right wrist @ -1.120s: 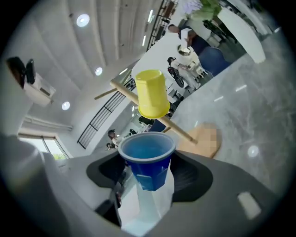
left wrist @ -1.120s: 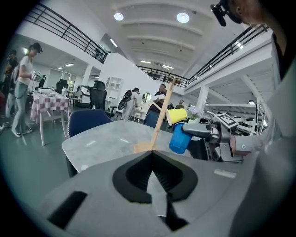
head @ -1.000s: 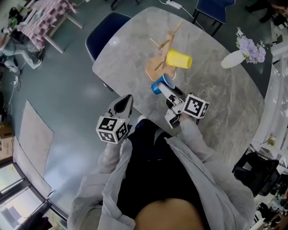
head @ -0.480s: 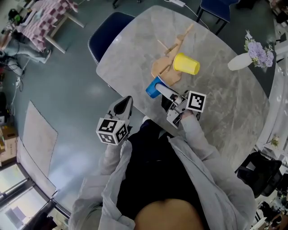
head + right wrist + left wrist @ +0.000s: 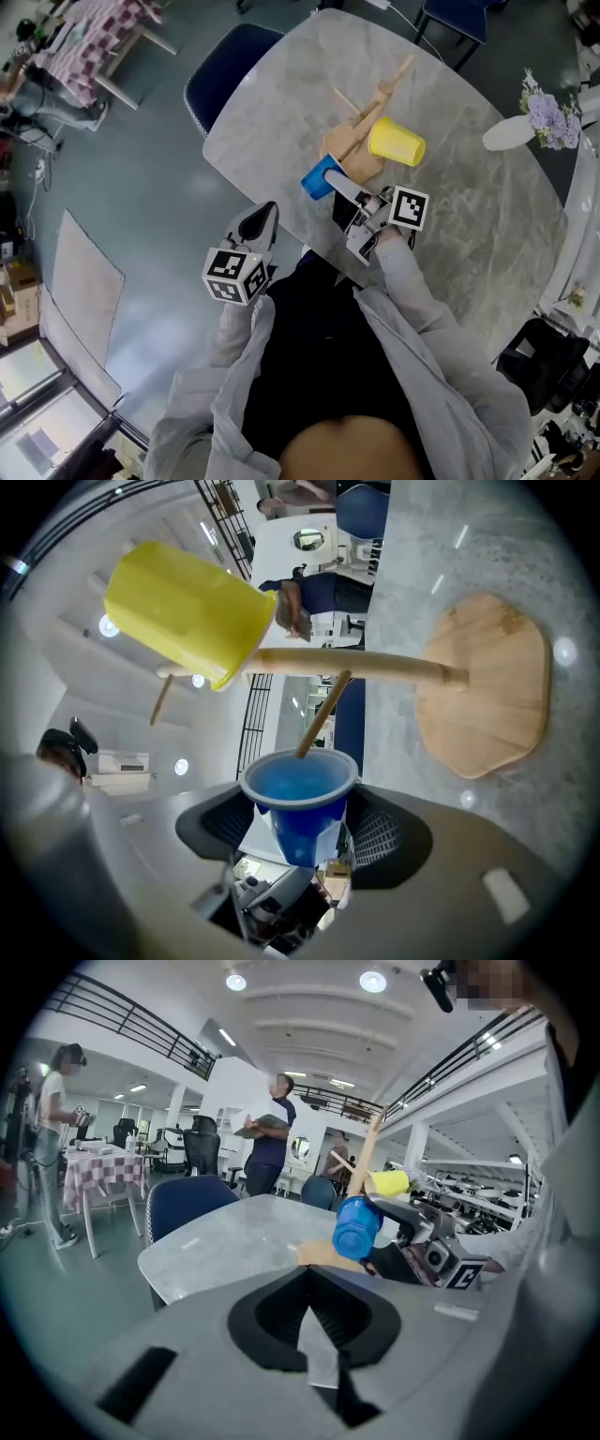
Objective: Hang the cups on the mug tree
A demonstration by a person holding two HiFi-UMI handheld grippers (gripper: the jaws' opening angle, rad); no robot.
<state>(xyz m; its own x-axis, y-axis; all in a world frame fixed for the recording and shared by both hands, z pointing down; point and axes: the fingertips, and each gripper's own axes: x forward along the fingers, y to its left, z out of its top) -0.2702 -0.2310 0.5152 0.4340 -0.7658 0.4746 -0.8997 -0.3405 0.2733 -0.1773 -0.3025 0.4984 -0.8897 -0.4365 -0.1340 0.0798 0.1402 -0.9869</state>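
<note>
My right gripper (image 5: pixel 333 185) is shut on a blue cup (image 5: pixel 318 176), held on its side above the near edge of the grey marble table (image 5: pixel 450 216). In the right gripper view the blue cup (image 5: pixel 300 799) sits between the jaws of my right gripper (image 5: pixel 300 834). Its open mouth faces the wooden mug tree (image 5: pixel 356 665), and one peg (image 5: pixel 323 712) reaches to its rim. A yellow cup (image 5: pixel 396 142) hangs on the mug tree (image 5: pixel 361 141); the right gripper view shows this yellow cup (image 5: pixel 187 611) too. My left gripper (image 5: pixel 255 223) is shut and empty, off the table's near-left edge.
A white vase with purple flowers (image 5: pixel 527 124) stands at the table's far right. A blue chair (image 5: pixel 230 66) is at the far left side, another (image 5: pixel 455 14) at the top. People stand in the room beyond, one (image 5: pixel 270 1143) seen in the left gripper view.
My right gripper has carried the blue cup leftward, from in front of the tree's base to its left side. The left gripper has stayed where it was.
</note>
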